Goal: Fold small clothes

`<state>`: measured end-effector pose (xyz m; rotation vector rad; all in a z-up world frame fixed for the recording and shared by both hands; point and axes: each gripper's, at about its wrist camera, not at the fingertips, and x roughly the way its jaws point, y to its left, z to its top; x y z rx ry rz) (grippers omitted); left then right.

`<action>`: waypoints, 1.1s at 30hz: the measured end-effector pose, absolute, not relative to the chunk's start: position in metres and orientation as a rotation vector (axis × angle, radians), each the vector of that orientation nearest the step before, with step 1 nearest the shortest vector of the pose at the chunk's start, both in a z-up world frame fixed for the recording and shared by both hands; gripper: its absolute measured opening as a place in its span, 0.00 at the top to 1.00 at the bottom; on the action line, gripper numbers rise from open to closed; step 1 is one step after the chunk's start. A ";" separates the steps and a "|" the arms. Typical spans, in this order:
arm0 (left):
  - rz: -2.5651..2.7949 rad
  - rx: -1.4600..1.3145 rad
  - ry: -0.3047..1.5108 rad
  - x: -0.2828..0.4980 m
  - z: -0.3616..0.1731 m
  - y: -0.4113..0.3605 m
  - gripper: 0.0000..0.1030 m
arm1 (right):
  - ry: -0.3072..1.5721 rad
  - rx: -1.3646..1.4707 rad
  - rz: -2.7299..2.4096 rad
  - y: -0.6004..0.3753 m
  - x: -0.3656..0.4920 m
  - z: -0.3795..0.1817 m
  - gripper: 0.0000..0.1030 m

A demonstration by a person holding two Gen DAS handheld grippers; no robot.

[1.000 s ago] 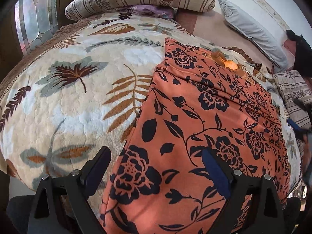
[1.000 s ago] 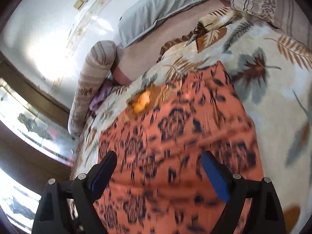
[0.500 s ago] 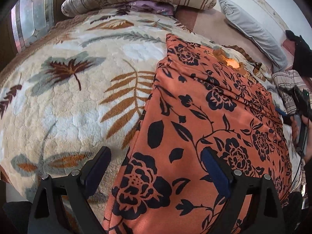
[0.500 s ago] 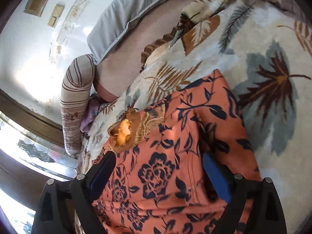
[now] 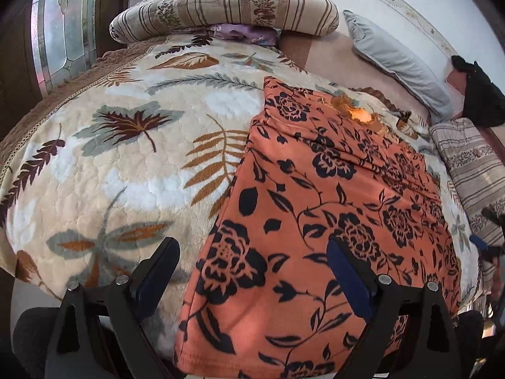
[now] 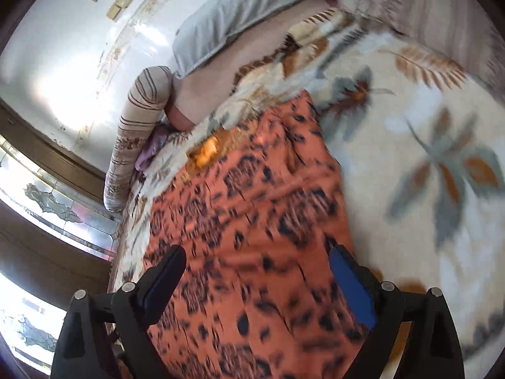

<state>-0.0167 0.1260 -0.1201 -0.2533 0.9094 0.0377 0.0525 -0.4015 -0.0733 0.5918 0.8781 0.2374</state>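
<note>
An orange garment with a black flower print (image 5: 315,208) lies spread flat on the leaf-patterned blanket (image 5: 126,158); its near hem hangs over the bed's front edge. It has a yellow-gold collar patch (image 5: 359,113) at the far end. My left gripper (image 5: 252,262) is open and empty, hovering over the garment's near left corner. My right gripper (image 6: 255,271) is open and empty above the garment (image 6: 252,221), whose right edge runs under the right finger; this view is motion-blurred.
A striped bolster (image 5: 227,9) and a purple cloth (image 5: 240,31) lie at the bed's far end. A grey pillow (image 5: 397,63) leans on the wall. Another striped bolster (image 5: 473,170) lies at the right. A glass-panelled door (image 5: 60,38) stands left.
The left gripper pulled back and up a little, widening its view of the bed. The right gripper swung back from the garment's far collar end toward its near part. Both stayed open.
</note>
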 end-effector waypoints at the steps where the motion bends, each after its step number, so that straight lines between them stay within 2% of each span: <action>1: 0.042 -0.252 0.913 -0.020 -0.120 0.127 0.09 | 0.910 0.585 0.223 -0.406 0.038 -0.080 0.09; 7: 0.086 -0.262 0.925 -0.036 -0.117 0.153 0.09 | 1.045 0.573 0.226 -0.439 -0.014 -0.112 0.09; 16: 0.109 -0.285 1.136 -0.049 -0.156 0.175 0.09 | 1.201 0.518 0.313 -0.429 -0.029 -0.145 0.10; 18: 0.114 -0.285 1.184 -0.049 -0.168 0.174 0.09 | 1.218 0.522 0.328 -0.421 -0.028 -0.152 0.19; 20: 0.093 -0.292 1.202 -0.050 -0.173 0.172 0.09 | 1.239 0.503 0.315 -0.414 -0.029 -0.156 0.41; 21: 0.088 -0.287 1.194 -0.051 -0.173 0.171 0.10 | 1.239 0.489 0.307 -0.412 -0.029 -0.156 0.42; 24: 0.084 -0.281 1.202 -0.051 -0.174 0.169 0.13 | 1.239 0.502 0.301 -0.415 -0.029 -0.157 0.43; 28: 0.079 -0.291 1.196 -0.052 -0.173 0.171 0.13 | 1.239 0.503 0.305 -0.415 -0.028 -0.158 0.34; 31: 0.077 -0.276 1.209 -0.050 -0.175 0.174 0.13 | 1.247 0.491 0.306 -0.414 -0.025 -0.158 0.33; 32: 0.075 -0.263 1.206 -0.051 -0.174 0.172 0.18 | 1.247 0.490 0.308 -0.413 -0.025 -0.158 0.33; 33: 0.077 -0.247 1.204 -0.050 -0.174 0.169 0.33 | 1.249 0.481 0.309 -0.412 -0.025 -0.158 0.35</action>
